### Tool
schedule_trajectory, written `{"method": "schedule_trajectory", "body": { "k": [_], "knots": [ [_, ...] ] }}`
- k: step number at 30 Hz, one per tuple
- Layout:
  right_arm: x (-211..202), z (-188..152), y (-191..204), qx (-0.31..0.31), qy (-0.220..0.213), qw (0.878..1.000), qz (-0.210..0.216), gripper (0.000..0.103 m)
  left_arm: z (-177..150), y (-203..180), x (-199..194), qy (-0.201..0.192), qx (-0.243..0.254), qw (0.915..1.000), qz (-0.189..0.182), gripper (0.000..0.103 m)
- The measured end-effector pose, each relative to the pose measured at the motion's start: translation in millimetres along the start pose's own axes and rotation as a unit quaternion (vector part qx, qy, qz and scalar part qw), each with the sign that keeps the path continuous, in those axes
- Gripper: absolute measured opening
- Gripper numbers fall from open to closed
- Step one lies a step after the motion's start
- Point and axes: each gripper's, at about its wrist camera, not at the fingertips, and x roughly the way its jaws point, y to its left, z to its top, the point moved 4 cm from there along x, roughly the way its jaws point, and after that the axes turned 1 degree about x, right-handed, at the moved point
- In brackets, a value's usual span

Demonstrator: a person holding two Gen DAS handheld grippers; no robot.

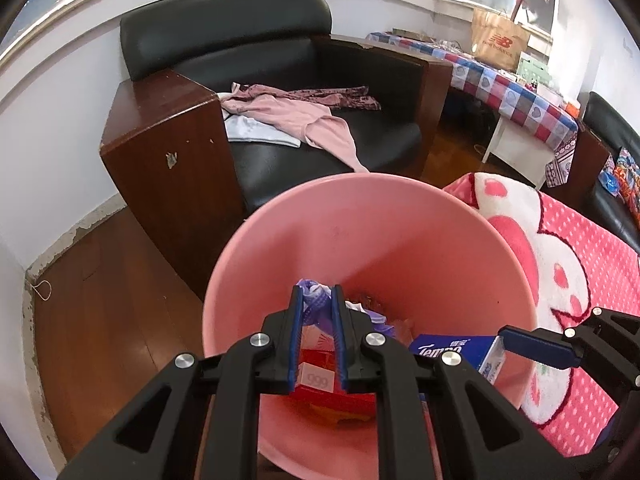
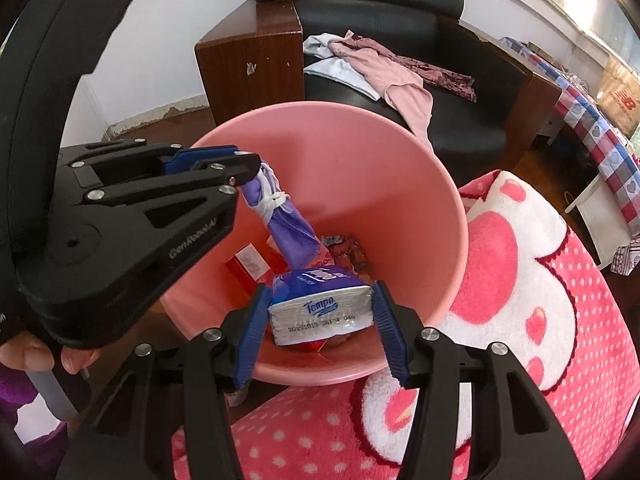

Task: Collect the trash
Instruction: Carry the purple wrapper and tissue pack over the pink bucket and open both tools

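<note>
Since both items were headed for disposal, left hand-held gripper [image 2: 256, 168] pinched the purple wrapper [image 2: 288, 224] and right hand-held gripper [image 2: 320, 316] clamped the Tempo tissue pack [image 2: 320, 312], both over the pink bin [image 2: 400, 168].

Both over the bin [image 2: 320, 152]: left gripper [image 2: 256, 168] pinching a tied mask [image 2: 288, 224], right gripper [image 2: 320, 316] squeezing a tissue pack [image 2: 320, 312]. Down in the bin, boxes [image 2: 248, 266] and scraps. Behind the bin, an armchair [image 1: 280, 80] with clothes [image 1: 296, 116] on its seat. Right of the bin, a blanket [image 2: 540, 280]. Farther right, a table [image 1: 520, 96] with a paper bag [image 1: 498, 38] on top.
</note>
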Motion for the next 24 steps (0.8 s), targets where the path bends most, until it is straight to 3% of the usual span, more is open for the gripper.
{"method": "schedule_trajectory", "body": {
  "k": [17, 24],
  "knots": [
    [4.0, -0.1, -5.6, 0.014, -0.001, 1.0, -0.004, 0.053, 1.1, -5.9, 8.9, 0.011, 0.0, 0.9999, -0.008, 0.017],
    [5.2, -1.6, -6.6, 0.017, 0.001, 1.0, 0.001, 0.053, -0.5, -7.8, 2.8, 0.003, -0.002, 0.9999, -0.016, 0.035]
  ]
}}
